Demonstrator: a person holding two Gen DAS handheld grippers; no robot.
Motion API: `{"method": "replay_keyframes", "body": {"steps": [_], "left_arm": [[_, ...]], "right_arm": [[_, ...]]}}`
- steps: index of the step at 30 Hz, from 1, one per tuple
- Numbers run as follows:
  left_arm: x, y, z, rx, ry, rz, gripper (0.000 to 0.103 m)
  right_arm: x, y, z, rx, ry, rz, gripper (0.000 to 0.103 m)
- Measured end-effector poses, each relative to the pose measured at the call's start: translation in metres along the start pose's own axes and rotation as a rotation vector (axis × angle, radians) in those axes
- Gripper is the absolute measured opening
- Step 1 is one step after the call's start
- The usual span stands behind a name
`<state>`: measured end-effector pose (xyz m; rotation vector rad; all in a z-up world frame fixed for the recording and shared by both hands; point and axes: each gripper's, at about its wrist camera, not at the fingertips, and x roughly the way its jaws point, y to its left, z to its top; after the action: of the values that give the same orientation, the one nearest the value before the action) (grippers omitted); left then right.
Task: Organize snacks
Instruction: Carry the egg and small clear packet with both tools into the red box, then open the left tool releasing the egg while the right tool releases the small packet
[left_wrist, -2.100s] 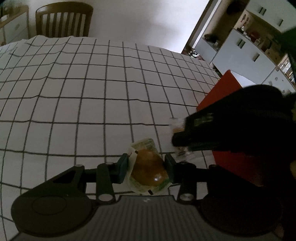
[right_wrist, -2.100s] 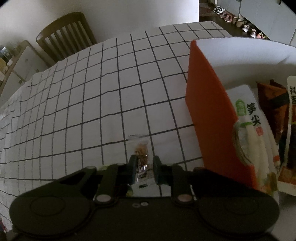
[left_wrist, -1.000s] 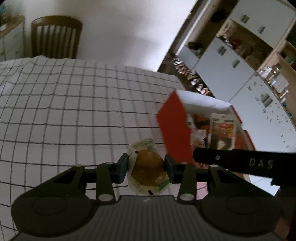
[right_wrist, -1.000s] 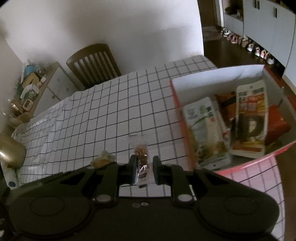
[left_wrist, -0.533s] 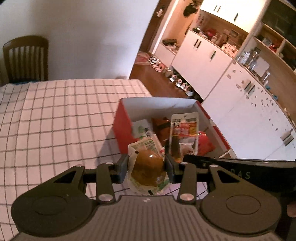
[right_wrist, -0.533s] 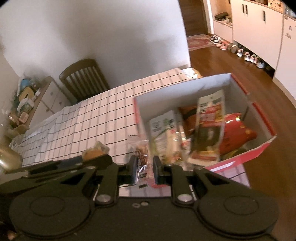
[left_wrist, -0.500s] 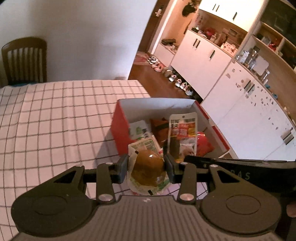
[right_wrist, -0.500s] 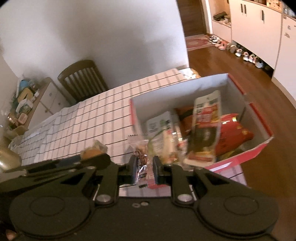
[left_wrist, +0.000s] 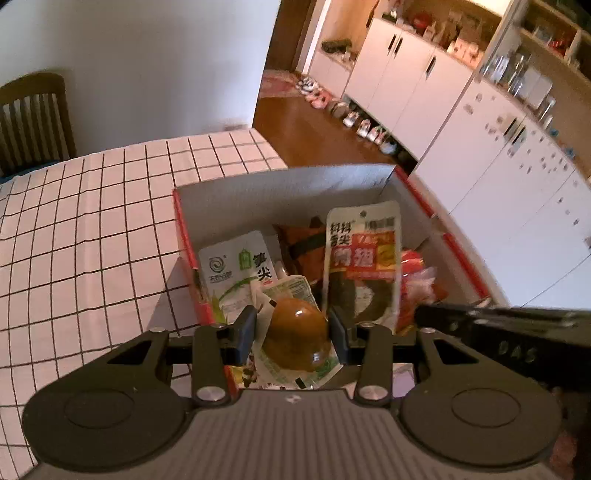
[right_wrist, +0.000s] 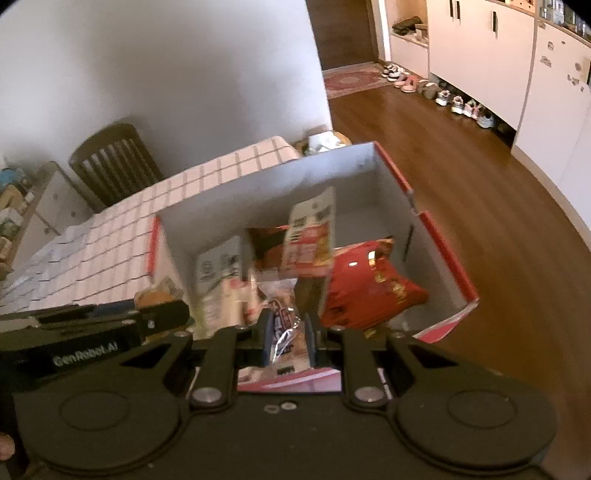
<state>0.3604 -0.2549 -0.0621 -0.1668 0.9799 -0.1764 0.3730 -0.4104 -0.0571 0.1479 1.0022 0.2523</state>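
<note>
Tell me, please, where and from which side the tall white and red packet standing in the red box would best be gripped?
Probably by the flat top seal, coming from above. The tall packet stands nearly upright in the red box, its upper edge with the hang hole rising free above the other snacks. Its lower half is hemmed in by the green-printed pouch and the red bag, so a side approach looks crowded.

Box (left_wrist: 369, 184) on the counter (left_wrist: 92, 229) near its right edge. Inside, bamboo-shoot packet (left_wrist: 236, 273) at left, tall upright packet (left_wrist: 364, 254) in the middle, puffed bag (right_wrist: 365, 288) at right. Over the near rim: egg packet (left_wrist: 295, 332) left, small wrapped snack (right_wrist: 286, 332) right. Chair (left_wrist: 33, 122) behind the counter; cabinets (left_wrist: 443, 110) and shoes (left_wrist: 365, 127) beyond.
</note>
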Motion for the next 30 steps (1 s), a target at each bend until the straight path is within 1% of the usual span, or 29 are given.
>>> {"method": "replay_keyframes", "body": {"steps": [5,10,11,13,14,16,17,21,23,27,29,30], "left_arm": [[0.031,-0.009,0.003,0.016,0.035,0.026,0.042],[0.052,-0.014,0.001,0.018,0.061,0.035,0.042],[0.055,-0.014,0.001,0.019,0.066,0.036,0.042],[0.058,-0.019,0.0,0.047,0.055,0.063,0.042],[0.059,-0.022,0.0,0.065,0.054,0.065,0.042],[0.062,-0.024,0.0,0.068,0.061,0.06,0.042],[0.064,-0.025,0.0,0.064,0.064,0.063,0.042],[0.071,-0.028,-0.004,0.068,0.08,0.073,0.042],[0.072,-0.029,-0.005,0.07,0.082,0.078,0.043],[0.072,-0.03,-0.006,0.059,0.078,0.082,0.043],[0.07,-0.029,-0.006,0.044,0.072,0.071,0.05],[0.068,-0.03,-0.006,0.041,0.065,0.064,0.052]], "right_arm": [[0.013,-0.018,0.005,0.007,0.014,-0.023,0.016],[0.022,-0.027,0.003,-0.002,0.04,-0.017,0.016],[0.023,-0.027,0.003,-0.007,0.044,-0.018,0.016],[0.026,-0.027,0.003,-0.012,0.051,-0.017,0.016],[0.028,-0.028,0.003,-0.012,0.056,-0.015,0.016],[0.03,-0.028,0.002,-0.015,0.068,-0.009,0.017],[0.031,-0.028,0.001,-0.019,0.07,-0.007,0.019],[0.032,-0.03,0.001,-0.032,0.074,-0.003,0.022],[0.032,-0.03,0.0,-0.032,0.074,0.0,0.026],[0.03,-0.032,-0.002,-0.038,0.069,0.002,0.029],[0.027,-0.031,-0.003,-0.047,0.062,0.007,0.035],[0.026,-0.031,-0.004,-0.051,0.056,0.01,0.037]]}}
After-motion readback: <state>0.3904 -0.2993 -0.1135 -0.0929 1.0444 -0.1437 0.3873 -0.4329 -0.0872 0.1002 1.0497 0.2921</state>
